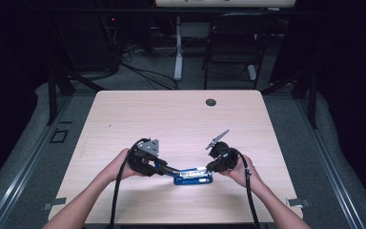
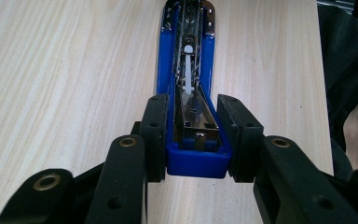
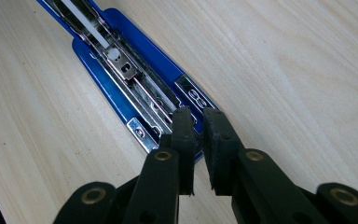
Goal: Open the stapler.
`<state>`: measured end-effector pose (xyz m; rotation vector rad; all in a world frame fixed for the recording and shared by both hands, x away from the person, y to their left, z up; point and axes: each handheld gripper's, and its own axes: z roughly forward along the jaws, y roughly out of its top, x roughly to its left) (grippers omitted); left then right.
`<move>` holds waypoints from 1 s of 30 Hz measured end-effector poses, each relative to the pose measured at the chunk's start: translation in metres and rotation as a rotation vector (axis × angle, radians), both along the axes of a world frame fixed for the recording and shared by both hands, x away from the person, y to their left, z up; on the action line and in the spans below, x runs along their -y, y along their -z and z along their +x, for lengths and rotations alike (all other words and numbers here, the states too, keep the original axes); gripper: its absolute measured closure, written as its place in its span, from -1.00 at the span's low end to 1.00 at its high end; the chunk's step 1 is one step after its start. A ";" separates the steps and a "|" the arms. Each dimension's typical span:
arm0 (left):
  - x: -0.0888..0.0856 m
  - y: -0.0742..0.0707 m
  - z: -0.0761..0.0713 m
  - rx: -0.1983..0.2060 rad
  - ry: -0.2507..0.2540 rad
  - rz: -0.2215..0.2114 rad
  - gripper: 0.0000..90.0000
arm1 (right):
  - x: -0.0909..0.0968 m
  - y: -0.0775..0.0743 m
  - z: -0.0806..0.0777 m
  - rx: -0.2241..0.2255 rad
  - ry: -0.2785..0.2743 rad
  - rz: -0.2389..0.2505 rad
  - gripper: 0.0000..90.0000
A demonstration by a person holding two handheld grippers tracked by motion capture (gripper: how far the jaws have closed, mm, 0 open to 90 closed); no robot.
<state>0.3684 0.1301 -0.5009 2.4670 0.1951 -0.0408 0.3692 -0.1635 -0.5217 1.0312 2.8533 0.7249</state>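
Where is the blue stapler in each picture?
High view: the stapler lies near the table's front edge, between the two grippers.
Left gripper view: centre, running upward, its blue end clamped by the jaws.
Right gripper view: slanting from top left to centre, jaws at its metal end.
Shared landmark: the white plastic strip in its open channel.

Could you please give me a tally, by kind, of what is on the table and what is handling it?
Blue stapler, opened up, lying on the table: 1
Claws: 2, left claw clamping the stapler's blue top cover, right claw nearly shut at the stapler's metal channel
Round dark grommet in the tabletop: 1
Total: 4
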 end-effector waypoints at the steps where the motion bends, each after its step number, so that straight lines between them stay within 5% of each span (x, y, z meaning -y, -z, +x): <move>1: 0.000 0.000 0.000 0.000 0.000 0.000 0.46 | 0.000 0.000 0.000 -0.001 0.000 0.002 0.86; 19: -0.004 0.006 -0.001 -0.007 -0.009 -0.018 0.45 | 0.002 0.001 0.000 -0.004 0.004 0.018 0.84; 28: -0.007 0.009 0.000 -0.011 -0.014 0.011 0.45 | 0.002 0.001 0.001 -0.002 0.010 0.016 0.78; 30: -0.008 0.011 0.001 -0.025 -0.009 -0.015 0.45 | 0.001 0.002 0.000 0.003 0.014 0.020 0.78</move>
